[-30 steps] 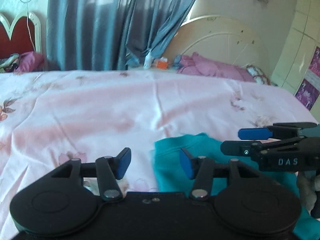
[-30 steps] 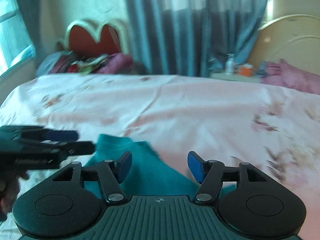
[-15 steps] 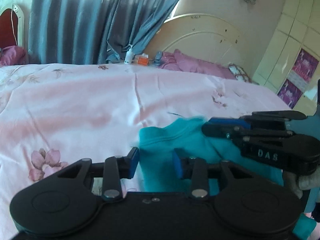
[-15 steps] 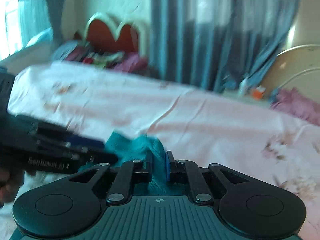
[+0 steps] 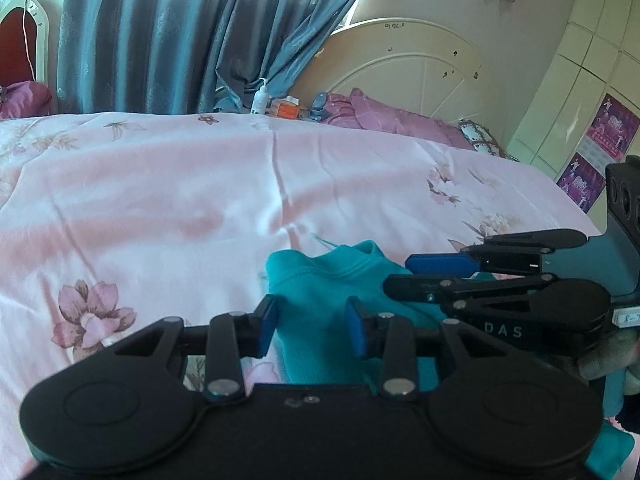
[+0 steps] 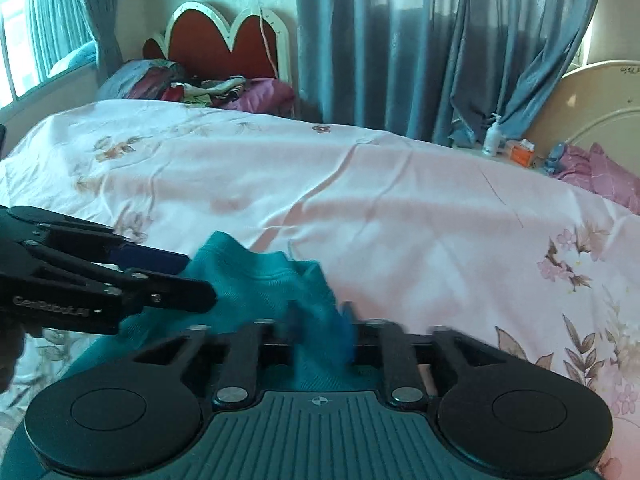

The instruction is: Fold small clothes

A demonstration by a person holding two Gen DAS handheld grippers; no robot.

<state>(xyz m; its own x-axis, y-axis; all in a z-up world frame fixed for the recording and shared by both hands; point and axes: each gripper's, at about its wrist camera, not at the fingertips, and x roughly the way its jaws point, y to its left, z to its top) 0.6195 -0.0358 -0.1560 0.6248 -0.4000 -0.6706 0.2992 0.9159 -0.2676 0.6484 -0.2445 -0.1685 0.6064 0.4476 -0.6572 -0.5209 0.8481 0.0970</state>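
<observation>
Jaws astride teal garment (image 5: 320, 292)

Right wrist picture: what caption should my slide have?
Right gripper pinching a teal garment on a pink floral bedspread, left gripper alongside.

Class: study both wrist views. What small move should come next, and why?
Probably close the left claw: its jaws stand open astride the teal garment, while the right claw looks already shut on that cloth, lifting a bunch off the pink bedspread.

both wrist views look low across the bed (image 5: 160, 200), sharing the teal garment (image 6: 248, 280).
</observation>
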